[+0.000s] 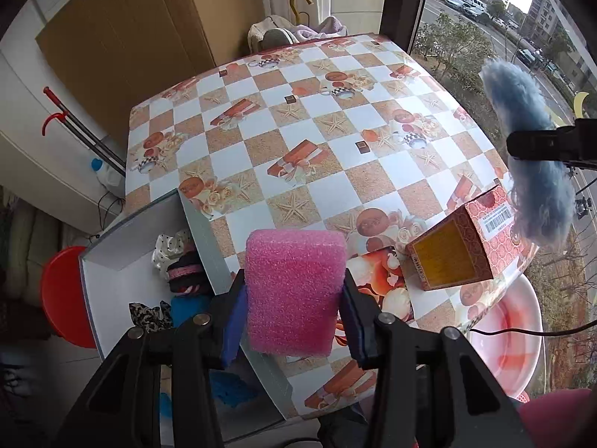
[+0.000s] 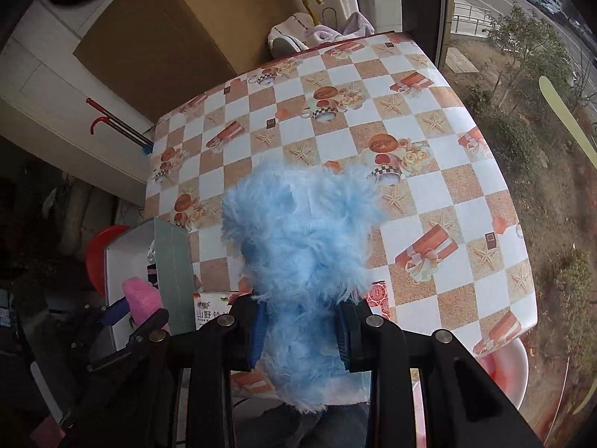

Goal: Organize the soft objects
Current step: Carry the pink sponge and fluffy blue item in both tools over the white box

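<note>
Left tongs point(image 1: 294, 321) grip a pink sponge point(image 1: 294, 291) above the near-left edge of the surface point(image 1: 335, 142), beside an open grey box point(image 1: 201, 231). Right tongs point(image 2: 302, 332) clamp a blue fluffy item point(image 2: 302, 246). A red carton point(image 1: 459, 246) bears a barcode, unreadable; a white pack point(image 2: 211, 311) shows "山野". The checkered cloth beyond lies bare.

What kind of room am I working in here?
Most likely a home, perhaps an enclosed balcony or utility corner: a table under a printed checkered cover, a big window overlooking a street, and a mop against the wall.
</note>
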A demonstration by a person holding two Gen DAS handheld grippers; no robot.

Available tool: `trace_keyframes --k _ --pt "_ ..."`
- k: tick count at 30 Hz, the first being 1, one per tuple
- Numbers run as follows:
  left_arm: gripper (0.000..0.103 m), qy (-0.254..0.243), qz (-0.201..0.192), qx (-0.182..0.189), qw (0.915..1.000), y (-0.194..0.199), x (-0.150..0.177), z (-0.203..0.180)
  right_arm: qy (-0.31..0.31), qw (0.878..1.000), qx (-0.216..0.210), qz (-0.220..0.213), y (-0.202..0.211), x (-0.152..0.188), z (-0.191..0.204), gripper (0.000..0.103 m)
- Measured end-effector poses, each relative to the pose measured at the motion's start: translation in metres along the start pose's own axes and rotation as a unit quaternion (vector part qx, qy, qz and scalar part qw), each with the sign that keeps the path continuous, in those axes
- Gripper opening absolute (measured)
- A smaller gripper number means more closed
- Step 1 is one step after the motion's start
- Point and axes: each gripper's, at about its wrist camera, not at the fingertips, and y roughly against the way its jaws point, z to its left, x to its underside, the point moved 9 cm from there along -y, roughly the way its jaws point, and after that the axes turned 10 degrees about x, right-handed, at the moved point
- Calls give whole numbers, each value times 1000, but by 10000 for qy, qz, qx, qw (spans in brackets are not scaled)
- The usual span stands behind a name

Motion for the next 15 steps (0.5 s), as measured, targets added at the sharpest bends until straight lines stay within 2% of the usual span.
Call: trace_keyframes --k 7,15 --pt "49 461 -34 -141 9988 14 34 33 784 9960 -335 268 -12 28 86 32" --pt "49 957 -231 -321 9946 32 54 67 1682 9829 -434 605 -28 66 148 32"
